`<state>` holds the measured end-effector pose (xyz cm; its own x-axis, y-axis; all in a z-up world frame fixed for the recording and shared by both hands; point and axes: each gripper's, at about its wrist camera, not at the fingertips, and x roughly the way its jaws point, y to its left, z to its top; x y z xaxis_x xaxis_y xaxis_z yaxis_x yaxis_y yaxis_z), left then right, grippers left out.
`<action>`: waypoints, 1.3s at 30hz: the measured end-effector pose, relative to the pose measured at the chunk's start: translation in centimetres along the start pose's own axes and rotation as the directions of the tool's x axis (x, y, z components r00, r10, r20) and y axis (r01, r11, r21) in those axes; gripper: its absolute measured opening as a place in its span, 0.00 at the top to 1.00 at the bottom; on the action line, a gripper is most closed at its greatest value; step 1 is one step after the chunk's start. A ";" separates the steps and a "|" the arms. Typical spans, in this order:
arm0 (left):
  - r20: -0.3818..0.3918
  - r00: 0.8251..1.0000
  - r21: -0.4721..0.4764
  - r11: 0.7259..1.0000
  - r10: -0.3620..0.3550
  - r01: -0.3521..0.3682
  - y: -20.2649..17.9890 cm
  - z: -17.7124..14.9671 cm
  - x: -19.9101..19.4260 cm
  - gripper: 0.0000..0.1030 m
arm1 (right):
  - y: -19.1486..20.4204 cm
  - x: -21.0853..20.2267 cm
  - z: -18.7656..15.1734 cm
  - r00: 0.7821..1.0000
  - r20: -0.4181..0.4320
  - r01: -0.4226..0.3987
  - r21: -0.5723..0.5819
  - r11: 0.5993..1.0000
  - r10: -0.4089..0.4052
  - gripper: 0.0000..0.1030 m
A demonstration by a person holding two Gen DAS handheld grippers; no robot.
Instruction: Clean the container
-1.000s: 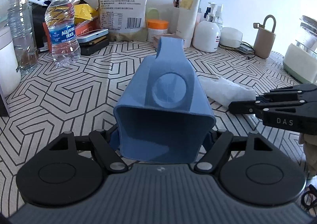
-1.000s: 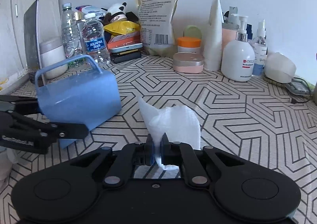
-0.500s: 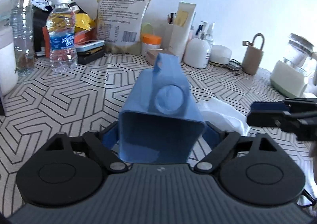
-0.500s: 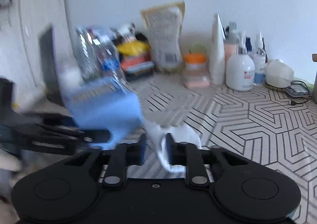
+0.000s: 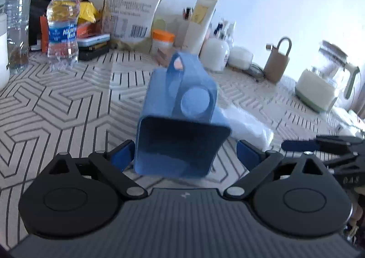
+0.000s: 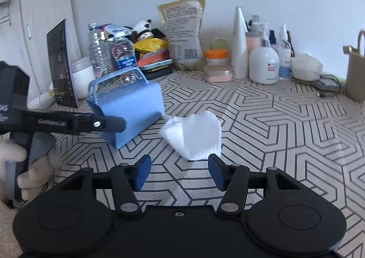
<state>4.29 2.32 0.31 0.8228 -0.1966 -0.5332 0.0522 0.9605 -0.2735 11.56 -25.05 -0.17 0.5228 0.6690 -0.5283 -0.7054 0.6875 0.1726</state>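
A blue plastic container (image 5: 180, 118) with a handle lies on its side on the patterned table, its open mouth toward the left wrist camera. My left gripper (image 5: 186, 158) is open, its blue pads apart on either side of the container's rim, not pressing it. The container also shows in the right wrist view (image 6: 130, 109), with the left gripper's finger (image 6: 91, 123) in front of it. A white cloth (image 6: 194, 134) lies on the table beside the container. My right gripper (image 6: 180, 172) is open and empty, just in front of the cloth.
Along the back wall stand water bottles (image 5: 62, 27), a large food bag (image 5: 134, 4), an orange-lidded jar (image 5: 162, 40), lotion and pump bottles (image 6: 263, 64), a beige hook-shaped holder (image 5: 277, 61) and a kettle (image 5: 328, 84). A dark tablet (image 6: 60, 64) leans at the left.
My right gripper opened, let go of the white cloth and pulled back. My left gripper opened and released the blue container, which now lies on the table.
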 end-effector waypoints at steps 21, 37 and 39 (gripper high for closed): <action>-0.072 0.997 0.096 0.995 -0.005 0.012 -0.8 -1.2 -1.1 0.02 | 2.8 0.5 -1.2 0.993 -0.119 0.003 -0.160 0.987 -0.022 0.13; -0.112 0.988 0.266 0.962 0.103 -0.070 -3.5 -1.8 -0.3 0.00 | 3.0 0.9 -1.2 0.992 -0.124 0.020 -0.160 0.987 -0.040 0.08; -0.115 0.988 0.265 0.962 0.102 -0.068 -3.5 -1.8 -0.3 0.00 | 2.9 0.9 -1.1 0.992 -0.123 0.018 -0.158 0.987 -0.038 0.07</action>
<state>2.83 -1.31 0.01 0.7532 -0.1190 -0.6470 0.1440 0.9895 -0.0143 9.38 -22.77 -1.06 0.4862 0.6026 -0.6329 -0.7626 0.6462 0.0295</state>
